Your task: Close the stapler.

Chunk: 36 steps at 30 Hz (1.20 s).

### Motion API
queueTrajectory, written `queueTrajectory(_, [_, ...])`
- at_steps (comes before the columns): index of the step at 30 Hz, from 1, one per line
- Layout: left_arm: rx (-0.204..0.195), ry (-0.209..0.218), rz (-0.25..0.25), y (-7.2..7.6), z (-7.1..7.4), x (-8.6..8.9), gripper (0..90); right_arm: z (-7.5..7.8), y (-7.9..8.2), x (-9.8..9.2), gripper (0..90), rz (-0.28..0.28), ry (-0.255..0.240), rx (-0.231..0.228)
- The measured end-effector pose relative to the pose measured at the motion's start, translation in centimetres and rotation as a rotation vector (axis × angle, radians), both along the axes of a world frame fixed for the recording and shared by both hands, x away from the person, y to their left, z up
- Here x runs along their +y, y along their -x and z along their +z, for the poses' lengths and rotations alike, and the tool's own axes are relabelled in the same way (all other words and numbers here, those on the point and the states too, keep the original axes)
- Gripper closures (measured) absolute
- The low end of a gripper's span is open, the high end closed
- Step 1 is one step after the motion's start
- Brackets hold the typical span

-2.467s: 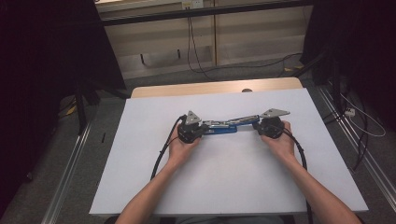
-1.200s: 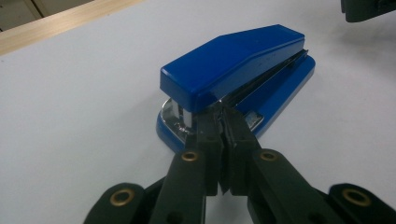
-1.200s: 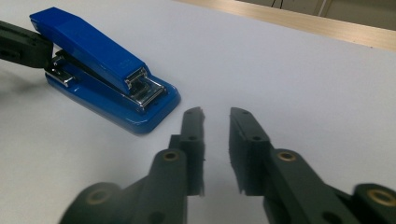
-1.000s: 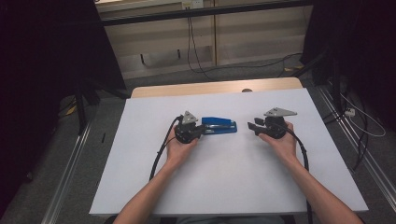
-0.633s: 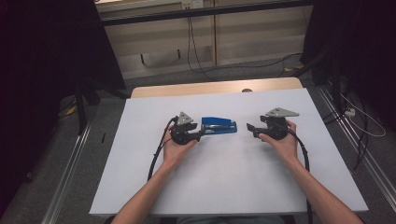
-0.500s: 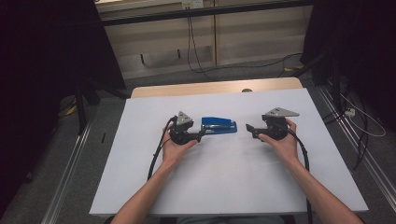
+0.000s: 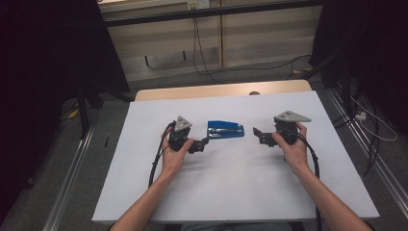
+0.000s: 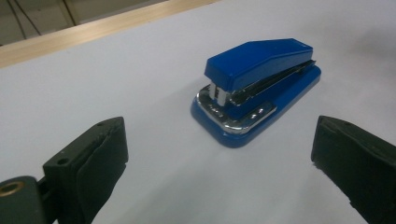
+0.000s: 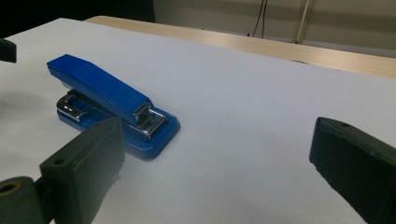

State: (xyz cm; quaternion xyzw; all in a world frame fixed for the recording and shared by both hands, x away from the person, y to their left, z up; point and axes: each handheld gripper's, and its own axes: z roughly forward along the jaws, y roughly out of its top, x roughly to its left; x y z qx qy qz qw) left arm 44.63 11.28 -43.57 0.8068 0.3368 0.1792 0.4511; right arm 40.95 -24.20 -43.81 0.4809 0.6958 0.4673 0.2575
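Note:
A blue stapler (image 7: pixel 225 130) lies flat on the white table top (image 7: pixel 231 192), between the two grippers and touched by neither. My left gripper (image 7: pixel 202 143) sits just left of it, pointing right; its jaws have just been opening and stand wide. In the left gripper view the stapler (image 8: pixel 257 88) rests beyond the black pads (image 8: pixel 100 154), hinge end nearest. My right gripper (image 7: pixel 259 136) is a short way right of the stapler, pointing left, its jaws also just opened wide. The right gripper view has the stapler (image 9: pixel 102 93) ahead at left, clear of the pads (image 9: pixel 359 158).
A bare wooden strip (image 7: pixel 221 90) runs along the table's far edge. Beyond and beside the table are dark floor, loose cables (image 7: pixel 370 139) at the right and a metal rail (image 7: pixel 72 178) at the left. A black cable (image 7: pixel 156 163) trails from the left gripper.
Both grippers held the stapler's ends earlier. They have let go and opened, the stapler now lies on the table, and the left gripper has drawn back to the left.

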Motion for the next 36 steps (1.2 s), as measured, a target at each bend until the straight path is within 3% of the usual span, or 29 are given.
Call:
queueTrajectory(9, [-0.038,0.024,0.037,1.8,0.6,1.7,3.8,0.4,1.7,0.3,3.8,0.000,0.033,-0.037])
queueTrajectory(15, [-0.051,0.076,0.052,2.8,1.3,3.0,3.5,0.6,2.8,0.3,3.4,-0.010,0.040,-0.066])
queueTrajectory(19, [-0.065,0.077,0.064,3.6,1.5,4.0,3.5,1.0,3.9,0.0,3.3,-0.027,0.045,-0.098])
queueTrajectory(27, [-0.085,0.072,0.110,5.6,1.6,5.7,3.5,1.1,5.4,-0.8,3.3,-0.038,0.033,-0.097])
queueTrajectory(34, [-0.113,0.079,0.111,7.4,1.9,6.9,3.5,1.0,6.9,-1.0,3.3,-0.044,0.038,-0.112])
queueTrajectory(36, [-0.124,0.065,0.092,8.1,1.9,7.2,3.5,1.1,7.2,-1.2,3.3,-0.048,0.037,-0.111])
